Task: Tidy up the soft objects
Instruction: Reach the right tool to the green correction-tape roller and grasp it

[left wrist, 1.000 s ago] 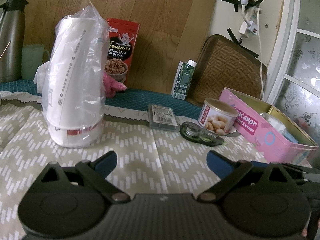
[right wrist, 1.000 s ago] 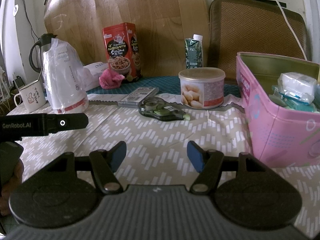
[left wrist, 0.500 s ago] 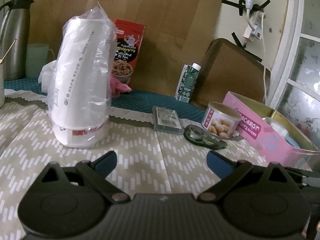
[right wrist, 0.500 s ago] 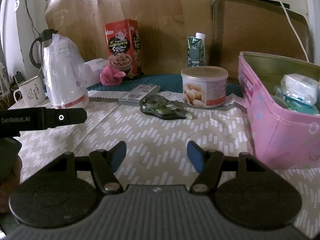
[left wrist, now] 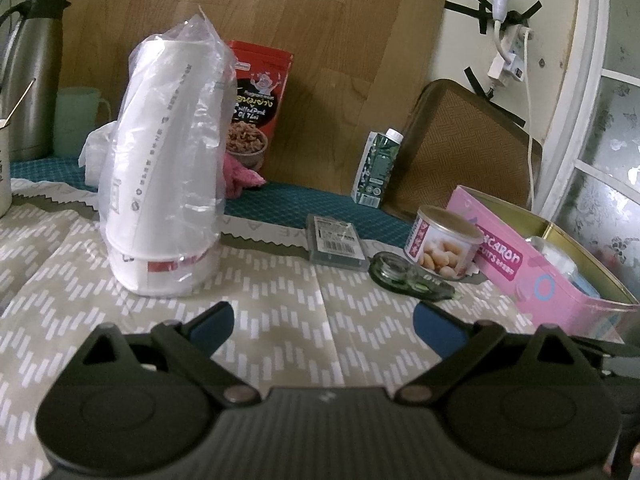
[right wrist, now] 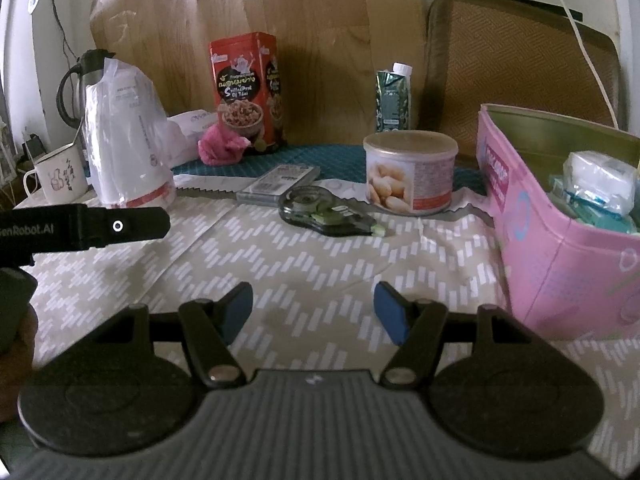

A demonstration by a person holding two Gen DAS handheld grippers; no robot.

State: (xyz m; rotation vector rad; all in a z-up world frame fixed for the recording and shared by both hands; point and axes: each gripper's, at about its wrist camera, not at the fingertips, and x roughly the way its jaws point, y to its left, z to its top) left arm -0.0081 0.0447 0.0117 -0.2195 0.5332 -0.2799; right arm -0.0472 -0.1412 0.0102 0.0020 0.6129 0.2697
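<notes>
A crumpled pink cloth (right wrist: 220, 148) lies at the back on the teal mat, beside a red snack tin (right wrist: 246, 88); the left wrist view shows the pink cloth (left wrist: 240, 178) half hidden behind a bagged stack of white paper cups (left wrist: 168, 168). At the right stands an open pink tin (right wrist: 560, 248) holding wrapped tissue packs (right wrist: 600, 184). My right gripper (right wrist: 315, 310) is open over the patterned tablecloth, nothing between its fingers. My left gripper (left wrist: 324, 324) is open too, well short of the cups.
A nut can (right wrist: 410, 172), a correction-tape dispenser (right wrist: 324, 216) and a flat barcoded case (right wrist: 280, 178) sit mid-table. A green carton (right wrist: 394, 96), a white mug (right wrist: 60, 178), a thermos (left wrist: 28, 72) and a white soft pack (right wrist: 192, 120) line the back. The left gripper's black body (right wrist: 80, 226) juts in from the left.
Both grippers stay open and nearly still; the views have shifted only slightly and nothing on the table has moved.
</notes>
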